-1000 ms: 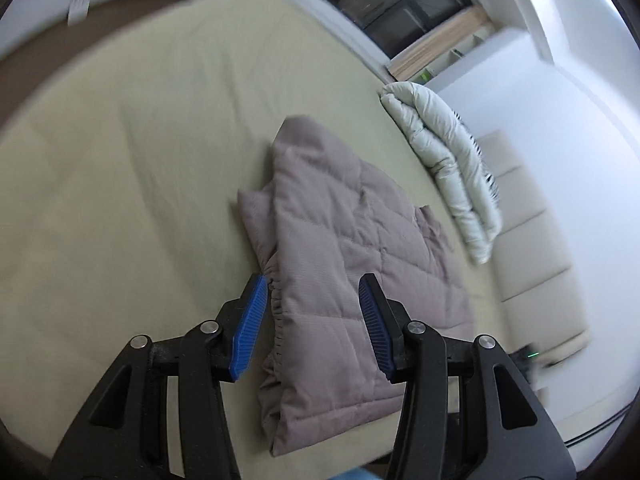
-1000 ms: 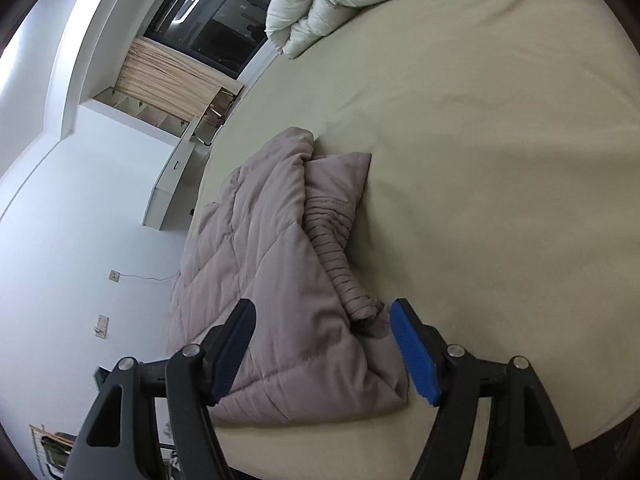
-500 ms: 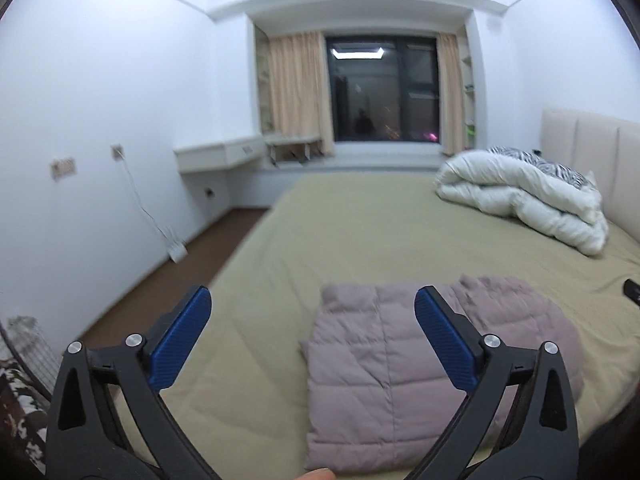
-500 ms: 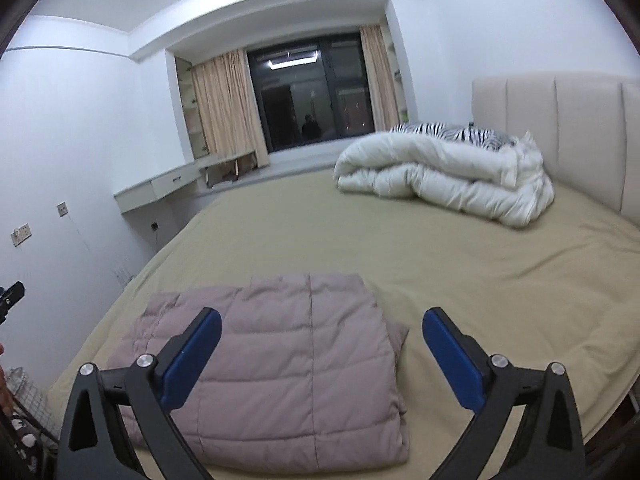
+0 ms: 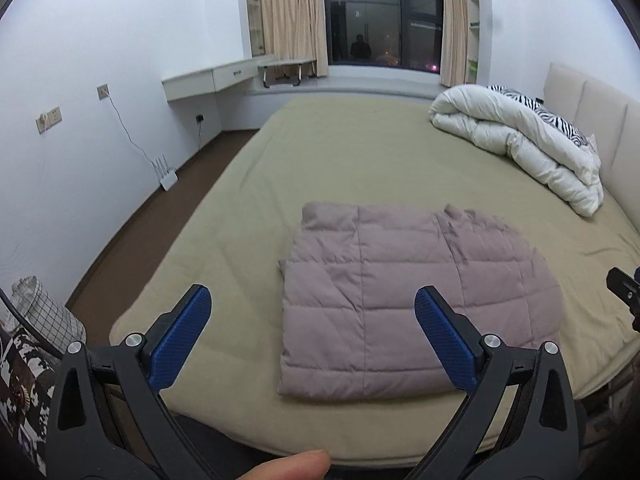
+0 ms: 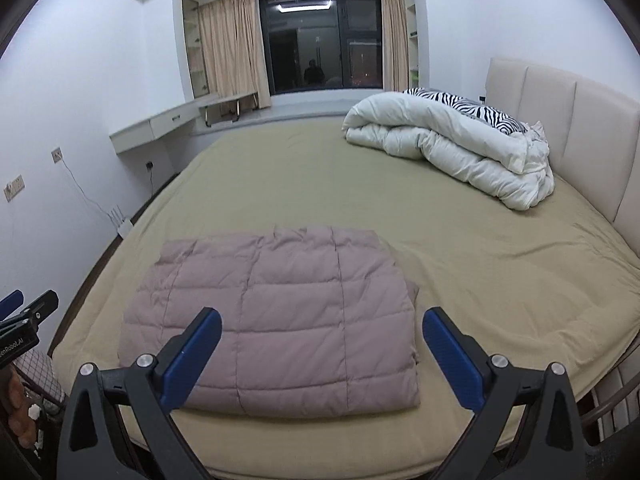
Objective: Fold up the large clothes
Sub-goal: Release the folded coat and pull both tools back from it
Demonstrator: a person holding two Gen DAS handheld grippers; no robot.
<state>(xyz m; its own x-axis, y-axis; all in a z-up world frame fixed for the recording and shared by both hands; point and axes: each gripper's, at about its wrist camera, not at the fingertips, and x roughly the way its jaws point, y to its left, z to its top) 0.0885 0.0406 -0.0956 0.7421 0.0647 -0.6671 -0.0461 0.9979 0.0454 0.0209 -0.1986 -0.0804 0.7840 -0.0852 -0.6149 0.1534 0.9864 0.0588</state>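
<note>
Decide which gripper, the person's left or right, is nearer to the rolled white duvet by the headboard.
Right, though only slightly. The right gripper hangs over the folded pink jacket on the duvet side; the left gripper hangs toward the wall side, farther off.

white duvet (image 6: 452, 148) bunched by headboard (image 6: 568, 128) | checked basket (image 5: 44, 316) on floor | router (image 5: 166, 176) at wall
</note>
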